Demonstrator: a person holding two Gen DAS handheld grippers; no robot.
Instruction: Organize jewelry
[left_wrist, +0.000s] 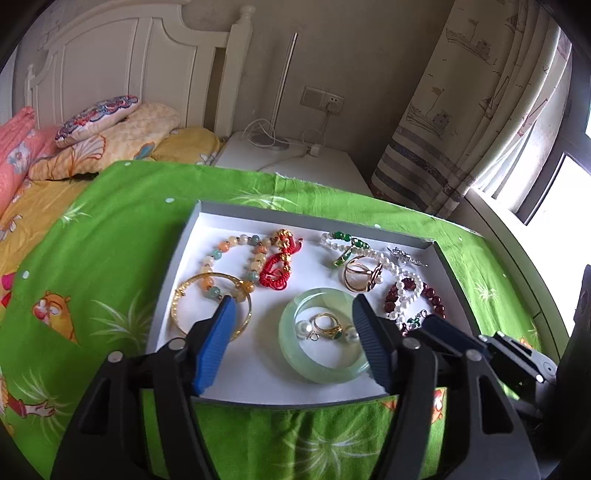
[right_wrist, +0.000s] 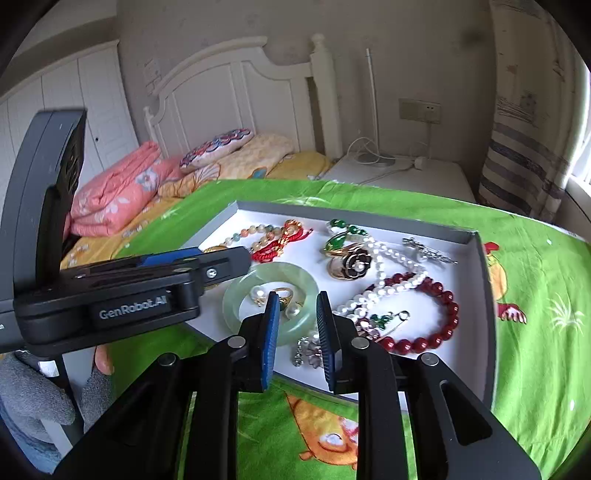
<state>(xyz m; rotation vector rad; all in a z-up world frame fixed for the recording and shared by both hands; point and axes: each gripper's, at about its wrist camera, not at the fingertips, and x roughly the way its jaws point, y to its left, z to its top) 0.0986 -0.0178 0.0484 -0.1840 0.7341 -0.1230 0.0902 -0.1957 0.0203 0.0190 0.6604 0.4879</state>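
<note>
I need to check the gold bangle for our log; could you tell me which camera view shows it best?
The left wrist view: the gold bangle lies almost whole in the tray, with only the left gripper finger covering part. In the right wrist view, the left gripper's body hides nearly all of it.

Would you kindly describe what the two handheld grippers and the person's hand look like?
Both grippers, left and right, are black frames with silver pivot bolts and blue ribbed pads. The left body reads "GenRobot.AI" in white. A grey glove leaves a fingertip bare.
</note>
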